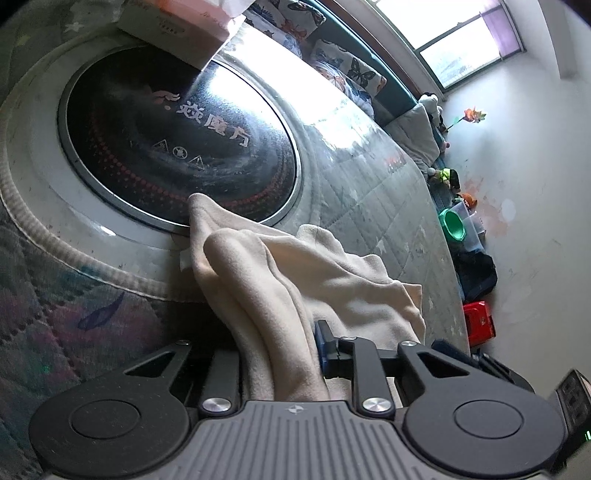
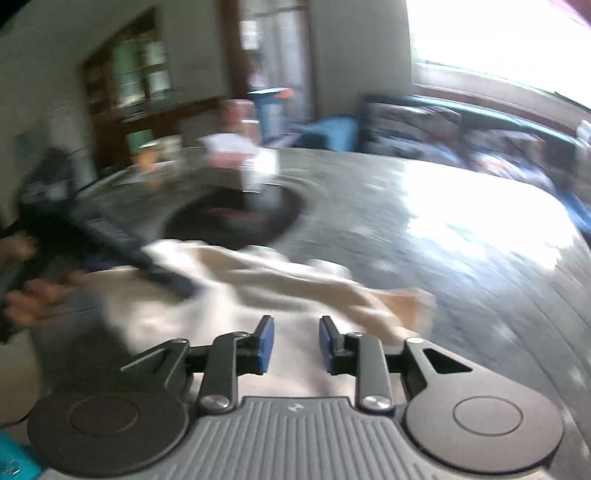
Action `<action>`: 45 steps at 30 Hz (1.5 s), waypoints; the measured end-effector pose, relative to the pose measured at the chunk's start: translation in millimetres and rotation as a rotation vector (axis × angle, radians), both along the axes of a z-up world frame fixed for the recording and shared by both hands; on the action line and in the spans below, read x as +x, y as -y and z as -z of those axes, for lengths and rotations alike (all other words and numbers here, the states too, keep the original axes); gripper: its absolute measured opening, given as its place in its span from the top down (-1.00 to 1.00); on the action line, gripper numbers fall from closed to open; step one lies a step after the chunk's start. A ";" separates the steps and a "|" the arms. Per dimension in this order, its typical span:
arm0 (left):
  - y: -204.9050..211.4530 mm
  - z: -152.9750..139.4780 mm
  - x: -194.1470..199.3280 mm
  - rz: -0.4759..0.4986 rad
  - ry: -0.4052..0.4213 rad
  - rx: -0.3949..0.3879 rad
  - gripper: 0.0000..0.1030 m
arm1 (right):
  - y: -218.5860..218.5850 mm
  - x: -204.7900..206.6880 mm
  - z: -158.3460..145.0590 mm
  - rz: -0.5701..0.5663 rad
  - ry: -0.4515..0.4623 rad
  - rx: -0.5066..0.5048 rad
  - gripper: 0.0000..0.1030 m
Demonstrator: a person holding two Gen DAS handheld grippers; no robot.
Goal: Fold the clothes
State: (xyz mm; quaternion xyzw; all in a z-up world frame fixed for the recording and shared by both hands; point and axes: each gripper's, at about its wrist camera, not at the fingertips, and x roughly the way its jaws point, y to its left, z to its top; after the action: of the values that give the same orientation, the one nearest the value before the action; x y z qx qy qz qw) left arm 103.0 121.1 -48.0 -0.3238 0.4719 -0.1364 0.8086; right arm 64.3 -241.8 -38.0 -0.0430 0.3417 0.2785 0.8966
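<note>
the cream garment (image 1: pixel 295 280) lay crumpled on the worktop (image 1: pixel 388 206), just beside the round black glass hob (image 1: pixel 177 147) set into it, one corner overlapping the hob's metal rim. the left gripper (image 1: pixel 284 354) had its jaws pinched on a bunched fold of the cloth, which ran up between them. in the blurred right wrist view, the right gripper (image 2: pixel 292 345) hovered over the near part of the garment with its jaws narrowly parted and nothing pressed between the blue pads (image 2: pixel 266 343). a pink-and-white box (image 1: pixel 184 26) sat at the hob's far edge.
</note>
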 end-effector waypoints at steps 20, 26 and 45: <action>4.1 -4.8 1.9 0.033 0.014 0.059 0.54 | 43.0 25.3 32.4 0.146 -0.093 0.132 0.77; 5.6 -5.3 1.6 0.047 0.028 0.076 0.52 | 47.9 24.9 36.5 0.175 -0.103 0.156 0.54; 42.4 -32.3 2.3 0.176 0.162 0.279 0.66 | 46.8 0.9 -7.1 0.208 0.038 0.163 0.81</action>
State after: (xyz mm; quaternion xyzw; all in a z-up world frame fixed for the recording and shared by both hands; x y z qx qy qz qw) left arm 105.3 78.7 -15.7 -0.1537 0.4460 -0.1655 0.8660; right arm 65.2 -288.6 -31.0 0.0606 0.3035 0.2101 0.9274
